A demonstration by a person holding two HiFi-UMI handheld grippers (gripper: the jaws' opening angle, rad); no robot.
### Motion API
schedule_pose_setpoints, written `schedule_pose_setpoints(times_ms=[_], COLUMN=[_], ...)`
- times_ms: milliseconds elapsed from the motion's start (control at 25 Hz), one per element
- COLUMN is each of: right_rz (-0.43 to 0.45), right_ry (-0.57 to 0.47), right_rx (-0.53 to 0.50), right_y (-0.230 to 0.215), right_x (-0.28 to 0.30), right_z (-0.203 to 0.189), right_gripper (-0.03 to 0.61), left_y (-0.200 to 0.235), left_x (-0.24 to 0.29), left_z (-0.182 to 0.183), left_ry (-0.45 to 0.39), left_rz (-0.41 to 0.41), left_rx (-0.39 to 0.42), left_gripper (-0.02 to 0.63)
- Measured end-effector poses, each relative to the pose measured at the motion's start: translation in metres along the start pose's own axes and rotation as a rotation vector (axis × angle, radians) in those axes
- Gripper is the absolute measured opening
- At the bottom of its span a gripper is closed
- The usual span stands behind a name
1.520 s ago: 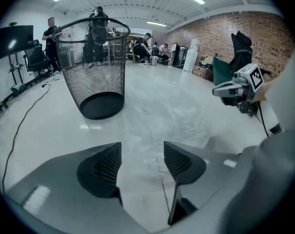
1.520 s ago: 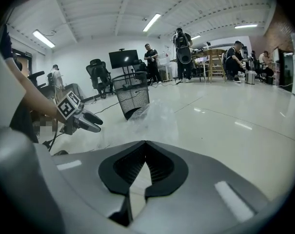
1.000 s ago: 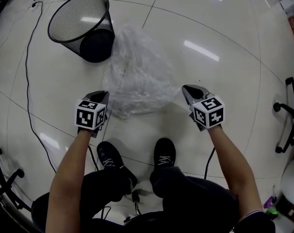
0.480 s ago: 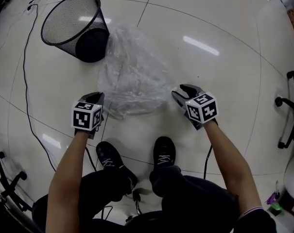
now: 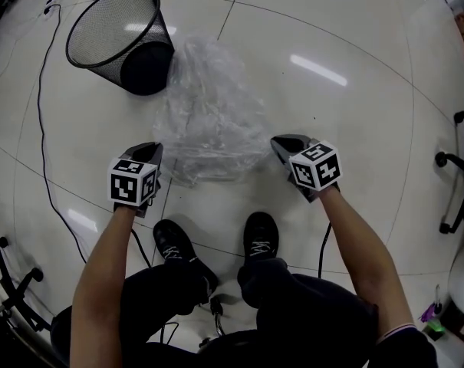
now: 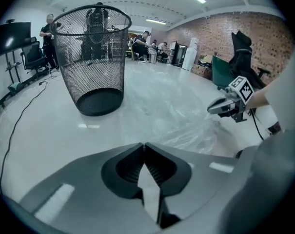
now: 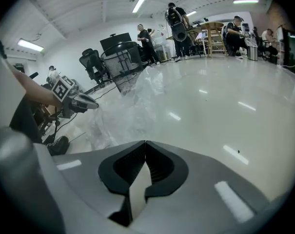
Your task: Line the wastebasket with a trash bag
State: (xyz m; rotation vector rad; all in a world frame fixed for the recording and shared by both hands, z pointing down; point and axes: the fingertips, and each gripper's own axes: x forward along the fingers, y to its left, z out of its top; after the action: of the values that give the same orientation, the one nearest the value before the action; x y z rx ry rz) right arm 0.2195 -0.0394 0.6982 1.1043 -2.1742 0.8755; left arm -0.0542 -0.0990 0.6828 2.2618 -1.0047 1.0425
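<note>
Glossy pale floor tiles point(image 5: 354, 113) run under everything, throwing back the ceiling strips, and a black cable point(image 5: 40, 90) trails across them off to the left gripper's outer side. The person stands with both arms out.

The left gripper point(image 5: 151, 147) is clenched on nothing, its jaws meeting tip to tip over bare floor. The right gripper point(image 5: 276, 142) has just been closing and now has its jaws pressed together too. Its own view shows no film caught between them, though its nose sits right at the edge of the trash bag point(image 5: 208, 113).

That bag lies crumpled flat on the floor between the two grippers and ahead of both, nearer the right one's tip than the left one's. The wastebasket point(image 5: 120, 41), black wire mesh, stands upright and unlined beyond the left gripper, ahead of it, with the bag's far end just beside its base.

The bag looks like thin clear film: nearly weightless, limp, slick against the jaw pads, and likely to cling to itself and to snag or tear on the mesh rim. I would judge a pinch on a wrinkle stands a better chance than one on film lying flat against tile. The place to take it is the open hem, one layer per gripper, so the mouth spreads. Which end is the mouth I cannot tell.
</note>
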Motion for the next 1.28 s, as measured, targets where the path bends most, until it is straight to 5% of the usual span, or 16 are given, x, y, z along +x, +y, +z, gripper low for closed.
schedule_pose_setpoints(times_ms=[720, 1280], right_rz=[0.017, -0.046], right_ry=[-0.24, -0.354], right_rx=[-0.365, -0.557], right_y=[0.109, 0.179], right_x=[-0.133, -0.204], right_z=[0.159, 0.256], right_gripper=[0.003, 0.003], left_y=[-0.002, -0.013], left_x=[-0.193, -0.319], left_z=[0.101, 0.172], left_ry=[-0.14, -0.409], left_rz=[0.043, 0.11], left_rx=[0.301, 0.305], left_gripper=[0.015, 0.015])
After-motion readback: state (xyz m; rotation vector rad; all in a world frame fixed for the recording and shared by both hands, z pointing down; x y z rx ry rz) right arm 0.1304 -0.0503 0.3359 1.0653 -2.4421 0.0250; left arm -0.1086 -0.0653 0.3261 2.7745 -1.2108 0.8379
